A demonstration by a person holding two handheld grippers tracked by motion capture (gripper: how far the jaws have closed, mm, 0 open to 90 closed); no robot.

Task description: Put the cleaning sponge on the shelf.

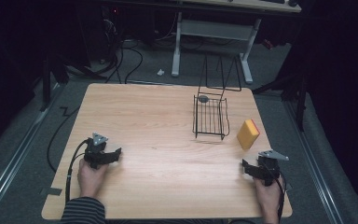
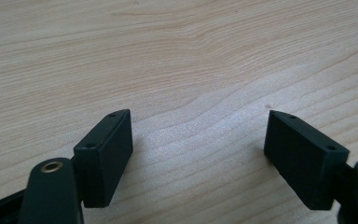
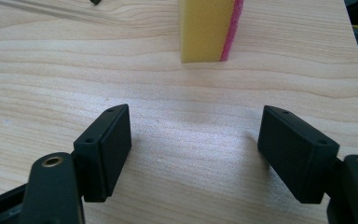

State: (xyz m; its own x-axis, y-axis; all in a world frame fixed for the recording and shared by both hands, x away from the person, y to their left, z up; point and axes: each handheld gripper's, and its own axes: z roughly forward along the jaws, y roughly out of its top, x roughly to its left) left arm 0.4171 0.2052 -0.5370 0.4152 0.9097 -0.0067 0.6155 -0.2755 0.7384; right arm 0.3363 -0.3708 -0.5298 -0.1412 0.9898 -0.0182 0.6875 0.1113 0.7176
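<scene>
Both grippers, left (image 1: 103, 153) and right (image 1: 259, 167), rest wide open on the table (image 1: 149, 126) (sponge (image 1: 248, 134) just ahead of right).

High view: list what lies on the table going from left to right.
left gripper → wire basket → yellow sponge → right gripper

sponge (image 3: 208, 29) — top cut off | basket (image 1: 210, 116) object — too small
</scene>
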